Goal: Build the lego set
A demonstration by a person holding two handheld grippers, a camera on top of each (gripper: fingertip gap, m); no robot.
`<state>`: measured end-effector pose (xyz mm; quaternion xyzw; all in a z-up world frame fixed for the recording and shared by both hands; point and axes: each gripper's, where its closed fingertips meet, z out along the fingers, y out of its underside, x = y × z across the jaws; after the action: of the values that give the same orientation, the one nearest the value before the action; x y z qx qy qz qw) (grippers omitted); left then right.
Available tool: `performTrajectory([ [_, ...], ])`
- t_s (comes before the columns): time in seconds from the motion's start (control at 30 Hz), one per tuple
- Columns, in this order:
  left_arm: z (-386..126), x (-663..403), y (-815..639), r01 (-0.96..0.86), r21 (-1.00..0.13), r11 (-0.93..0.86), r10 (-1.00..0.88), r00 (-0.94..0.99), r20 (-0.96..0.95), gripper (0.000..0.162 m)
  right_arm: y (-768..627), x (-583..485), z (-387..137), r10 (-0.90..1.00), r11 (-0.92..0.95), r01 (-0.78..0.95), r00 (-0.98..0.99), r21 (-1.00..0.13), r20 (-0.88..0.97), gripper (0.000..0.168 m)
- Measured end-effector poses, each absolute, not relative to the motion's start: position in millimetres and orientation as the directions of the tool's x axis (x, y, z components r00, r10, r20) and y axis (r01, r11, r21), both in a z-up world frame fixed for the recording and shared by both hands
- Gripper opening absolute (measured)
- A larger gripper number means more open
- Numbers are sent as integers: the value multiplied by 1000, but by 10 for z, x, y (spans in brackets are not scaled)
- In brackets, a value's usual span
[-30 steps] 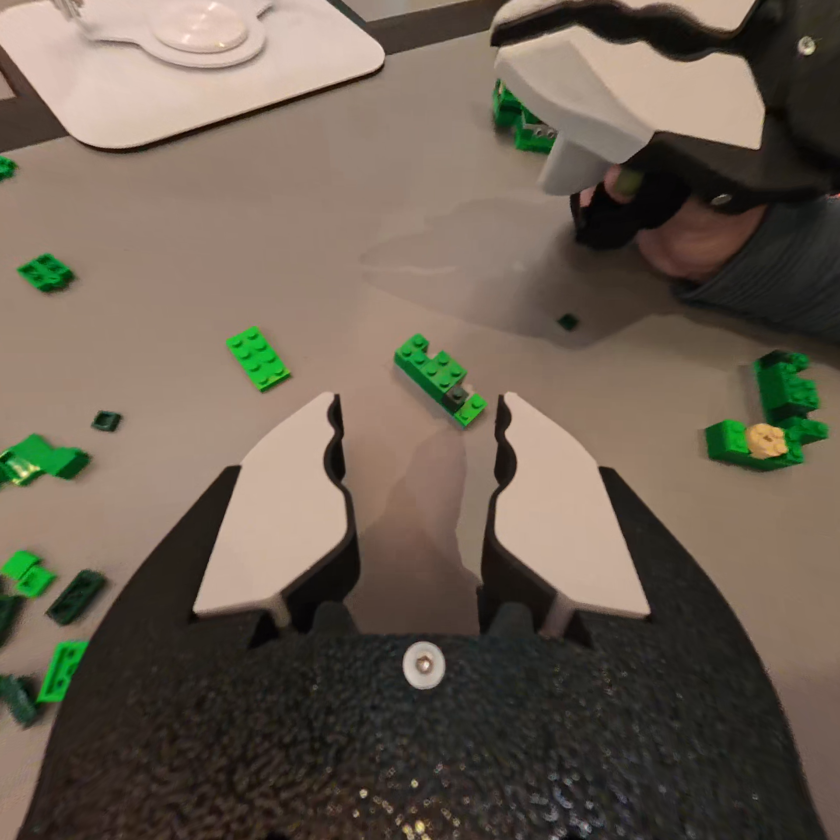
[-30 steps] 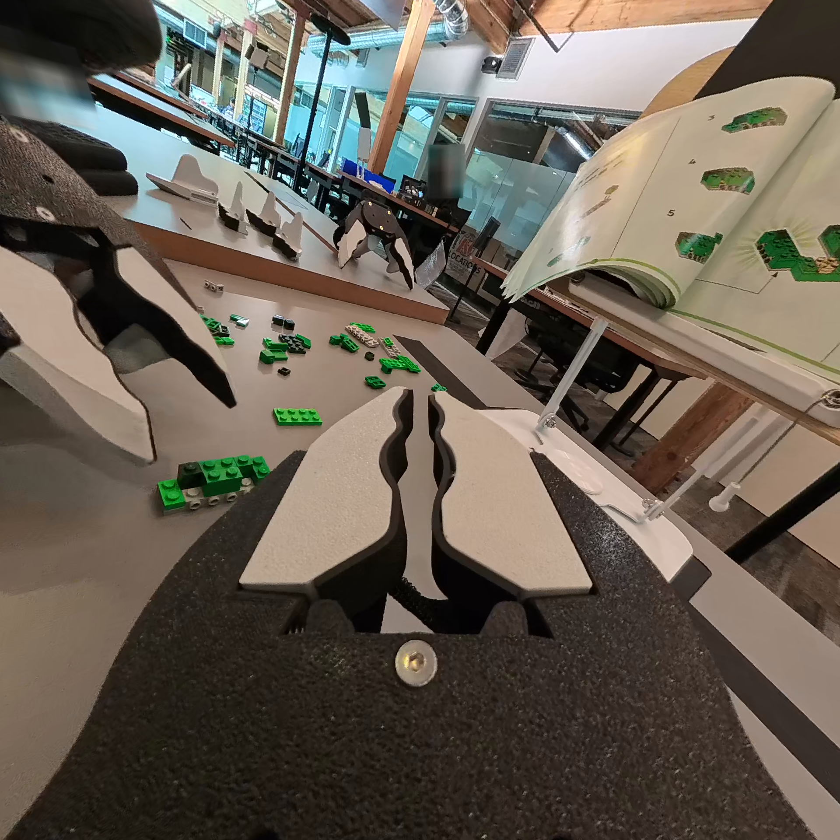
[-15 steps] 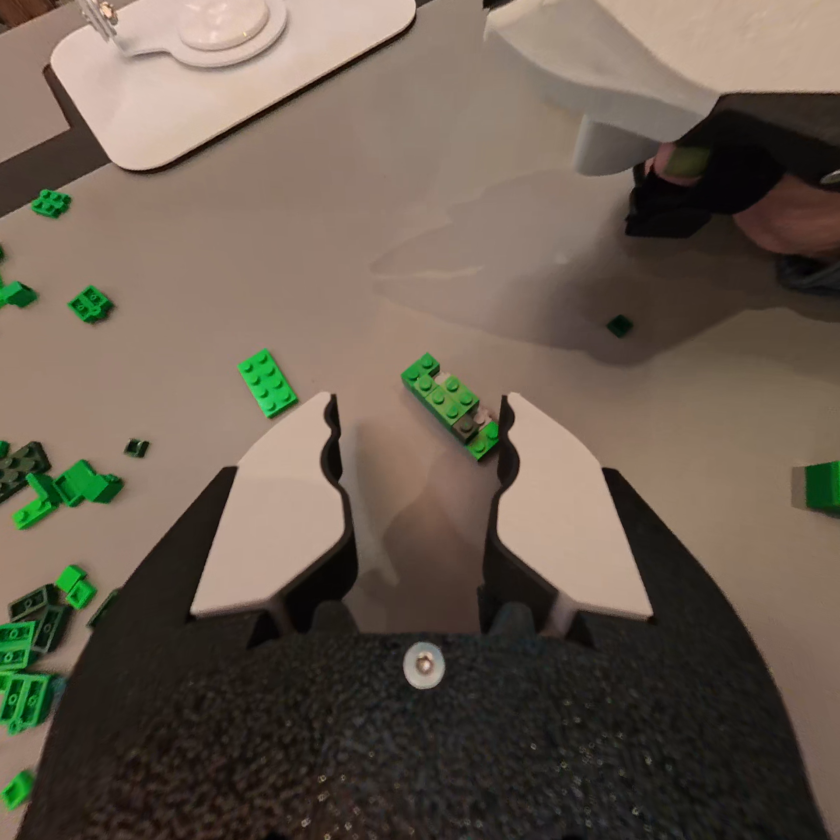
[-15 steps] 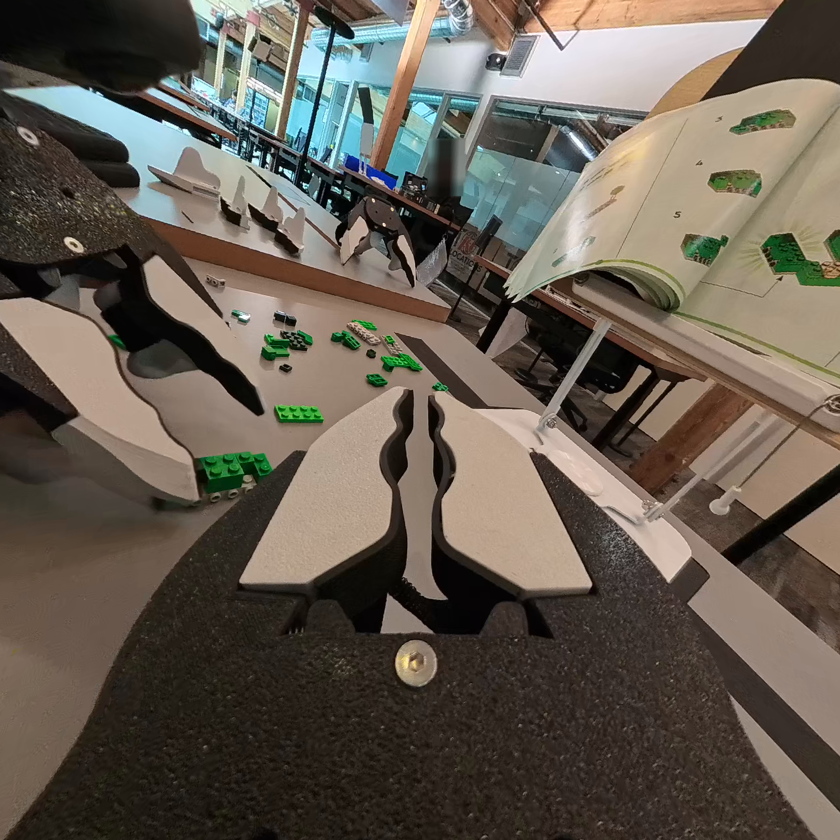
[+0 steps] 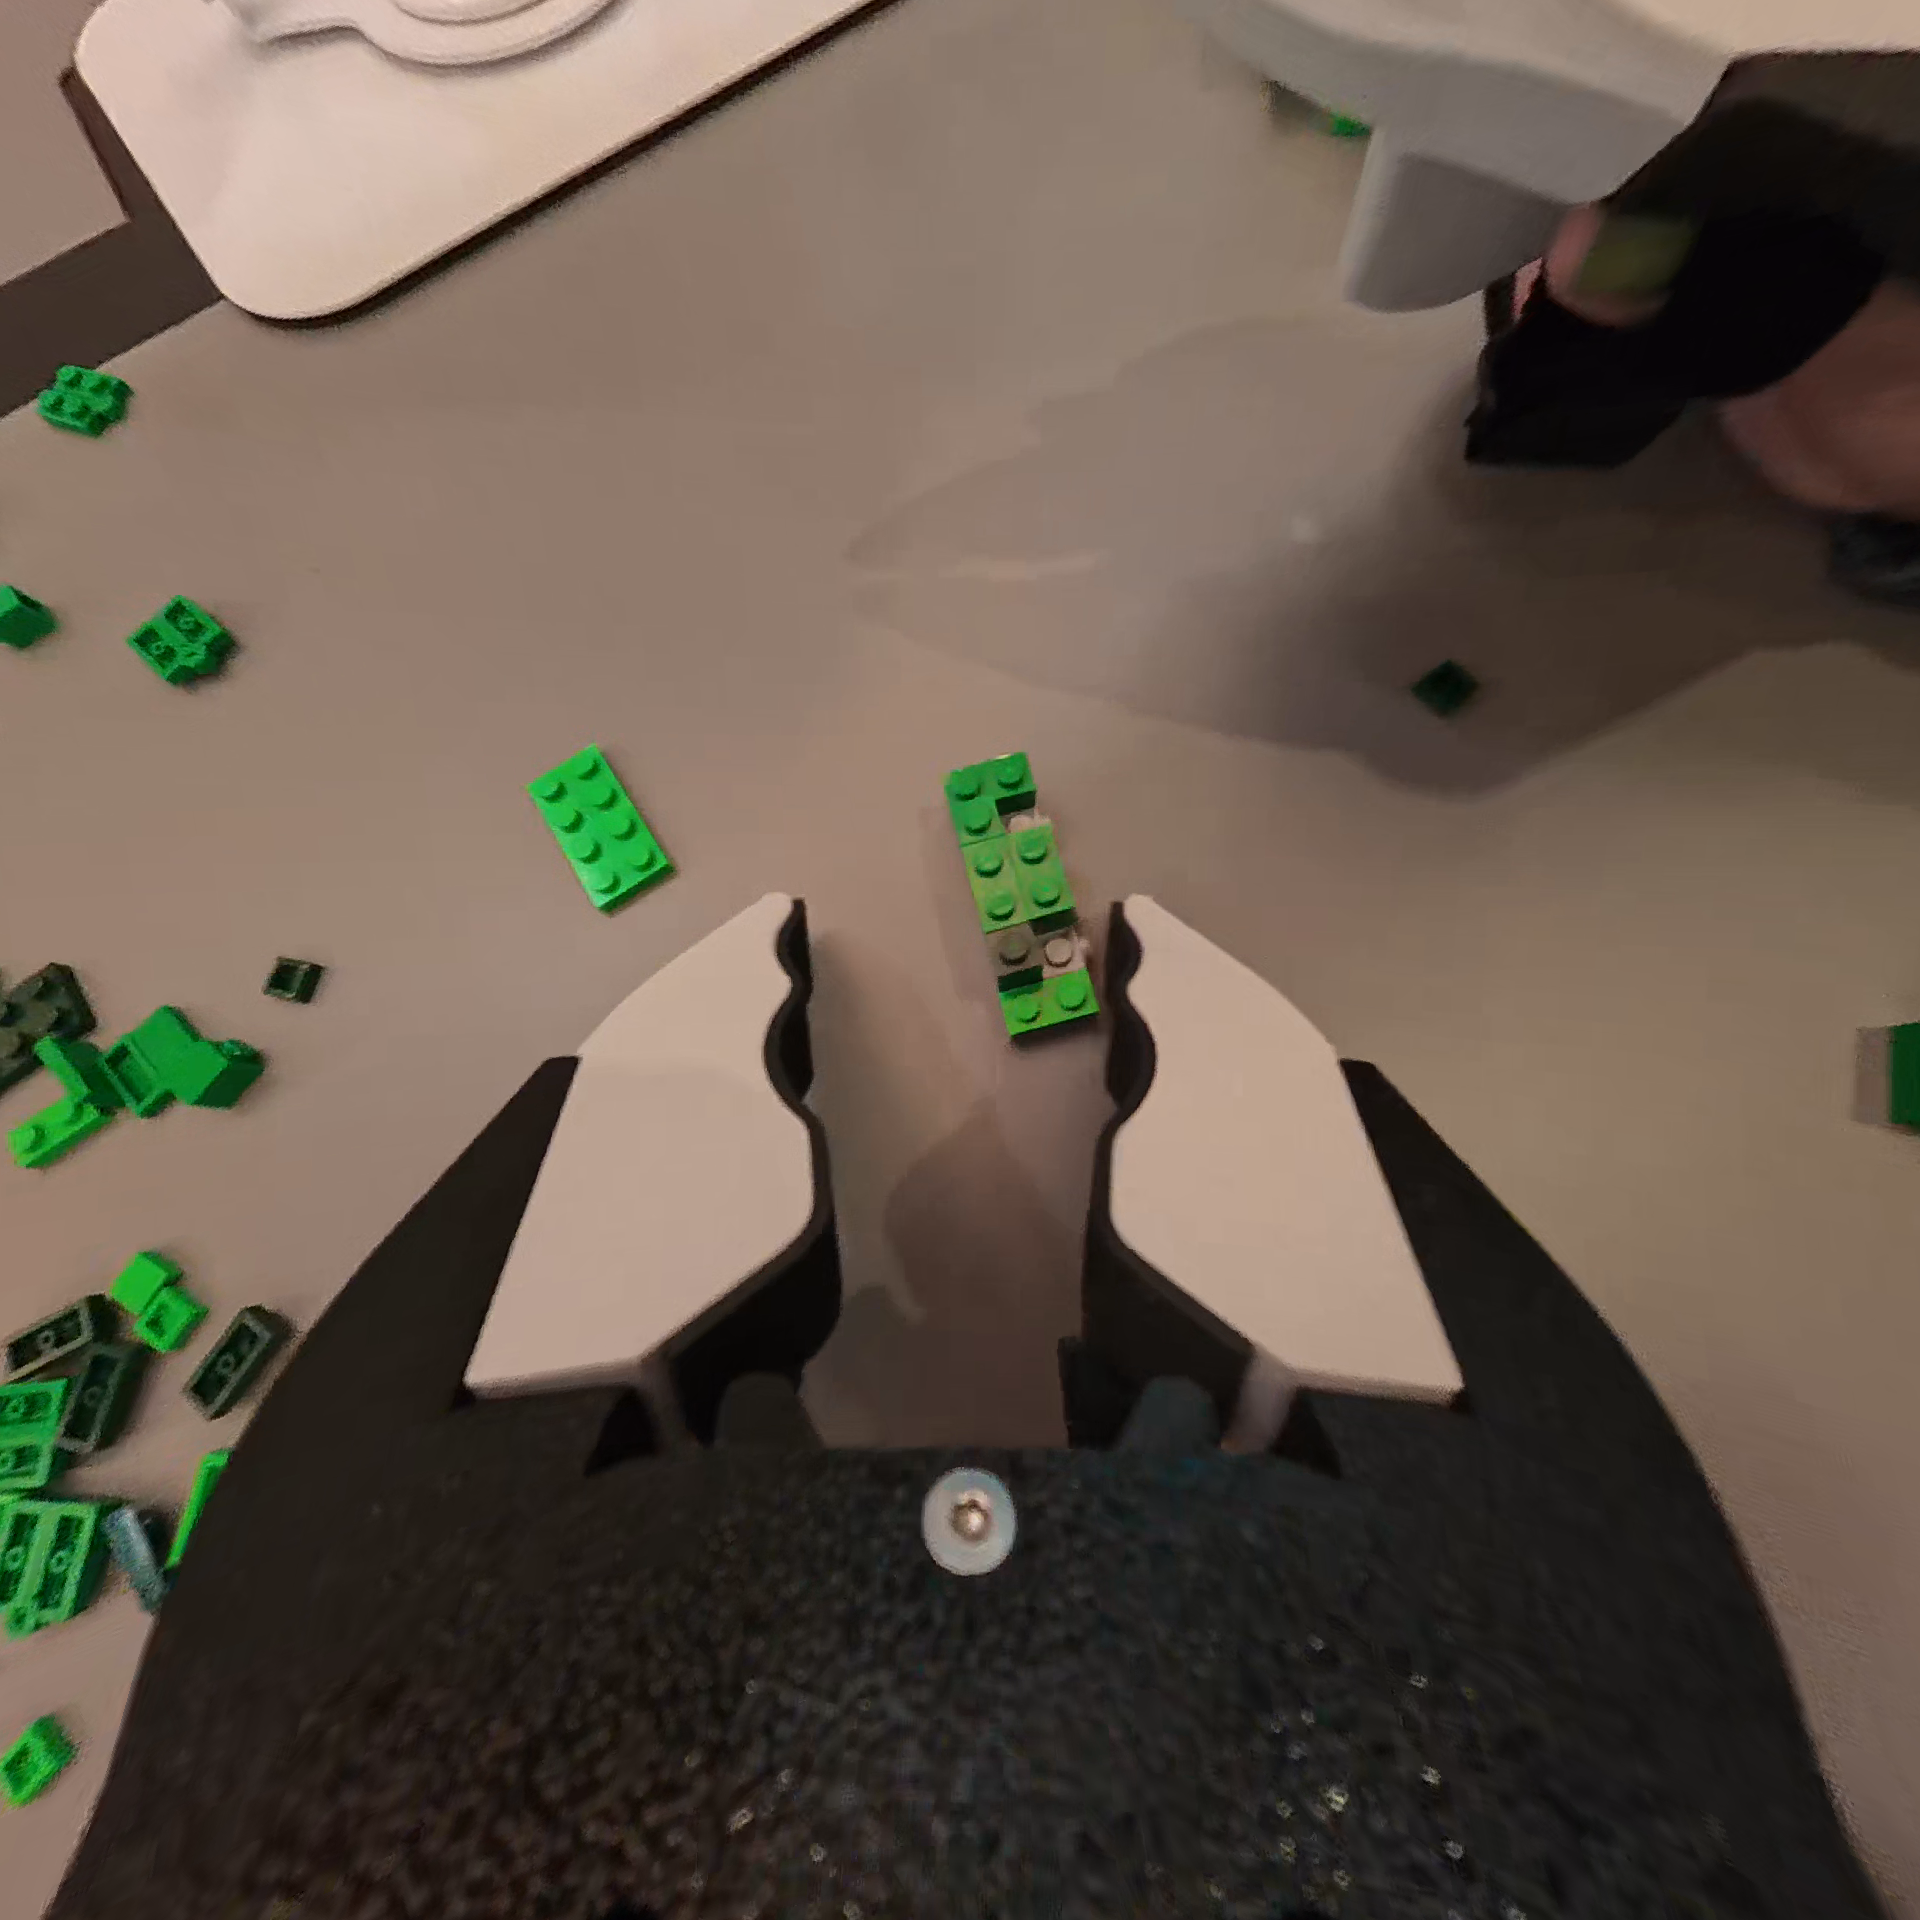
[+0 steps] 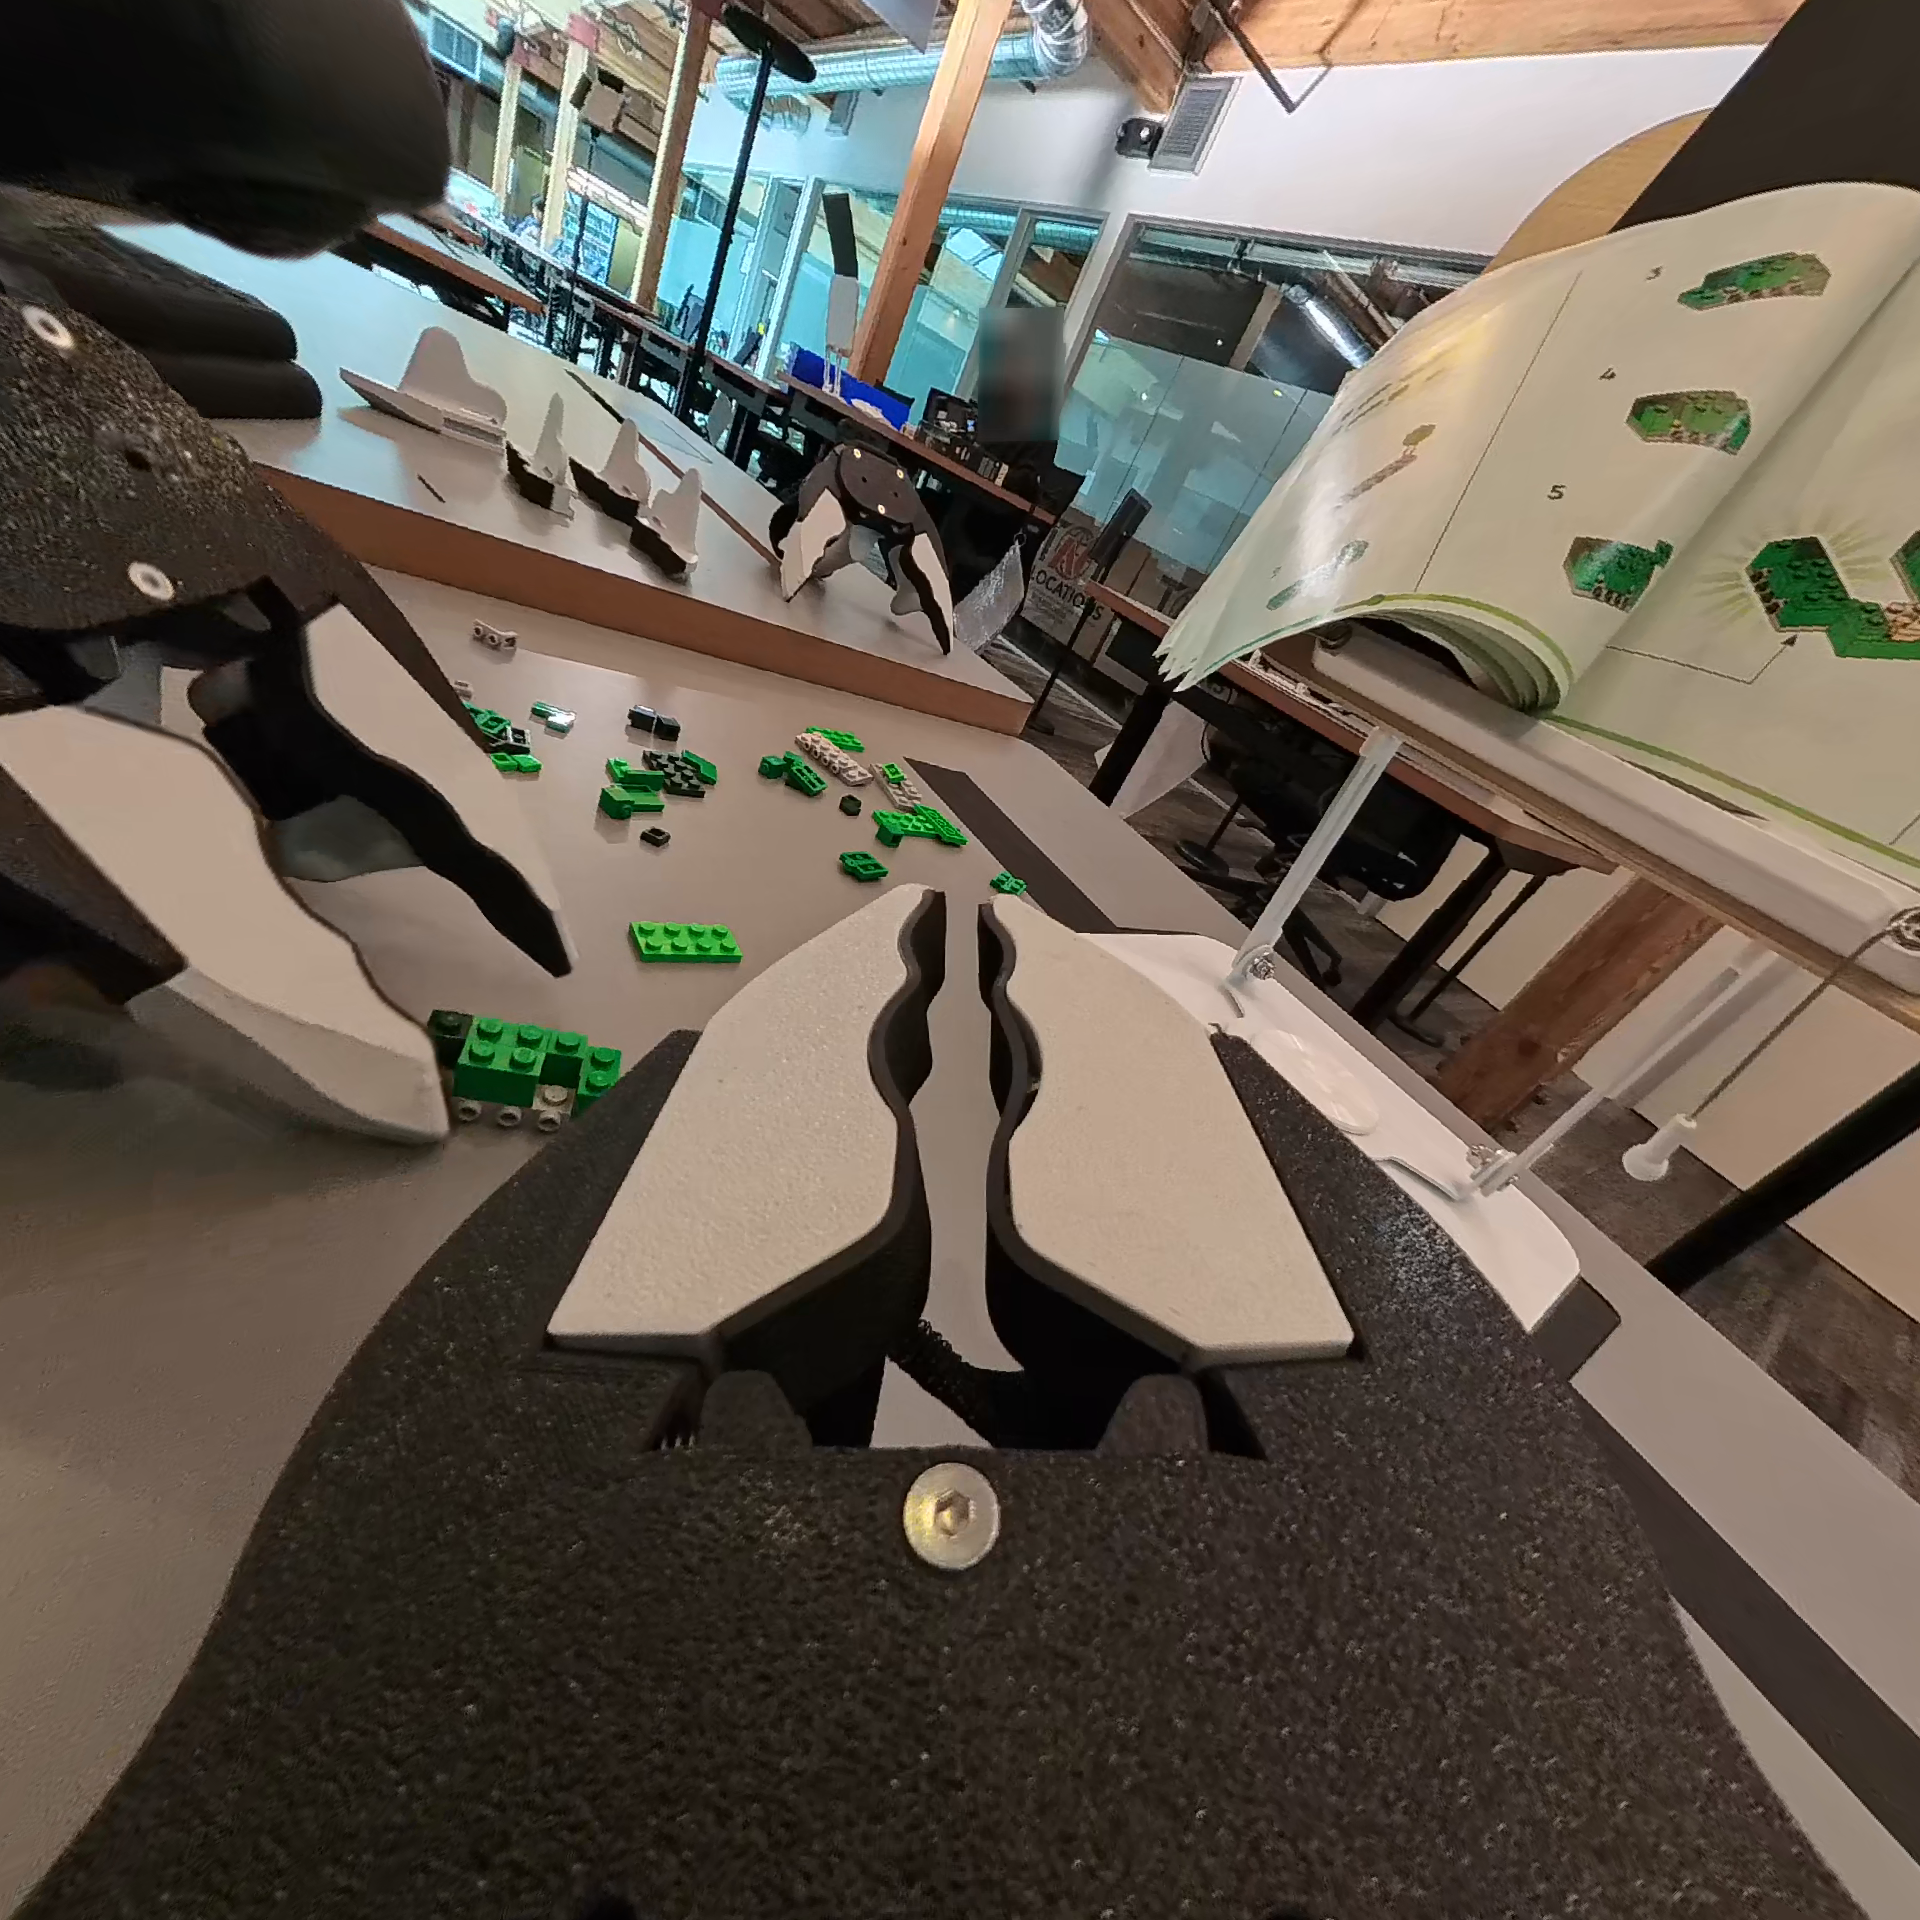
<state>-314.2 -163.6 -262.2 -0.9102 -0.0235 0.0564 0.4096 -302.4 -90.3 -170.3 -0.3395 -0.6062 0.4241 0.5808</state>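
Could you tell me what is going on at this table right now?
A person is building a lego set with two handheld grippers. The left gripper is open and lowered around a small green assembly on the grey table, not yet gripping it. The right gripper is nearly shut, empty, off to the side. Loose green pieces lie scattered, and an instruction booklet stands open.
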Motion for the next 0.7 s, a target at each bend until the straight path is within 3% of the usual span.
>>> performTrajectory([
  [0.27, -2662, -3031, -1679, -20, -754, -657, -37, 999, 5, 42, -1114, -2972, -1716, 883, 391, -127, -228, -912, 410, 8],
  [0.33, -2661, -2994, -1676, -40, -755, -655, -65, 998, 3, 20, -1226, -2928, -1712, 865, 376, -154, -295, -913, 406, 10],
  [0.4, -2659, -2978, -1684, -76, -754, -653, -95, 995, -18, 19, -1309, -2895, -1726, 844, 373, -168, -346, -912, 409, 13],
  [0.6, -2623, -2858, -1799, -394, -736, -550, -340, 911, -233, 18, -1604, -2792, -1953, 719, 449, -116, -543, -886, 435, 28],
  [0.7, -2590, -2808, -1858, -506, -707, -493, -413, 852, -322, 18, -1732, -2711, -2158, 627, 547, -8, -659, -837, 416, 45],
])
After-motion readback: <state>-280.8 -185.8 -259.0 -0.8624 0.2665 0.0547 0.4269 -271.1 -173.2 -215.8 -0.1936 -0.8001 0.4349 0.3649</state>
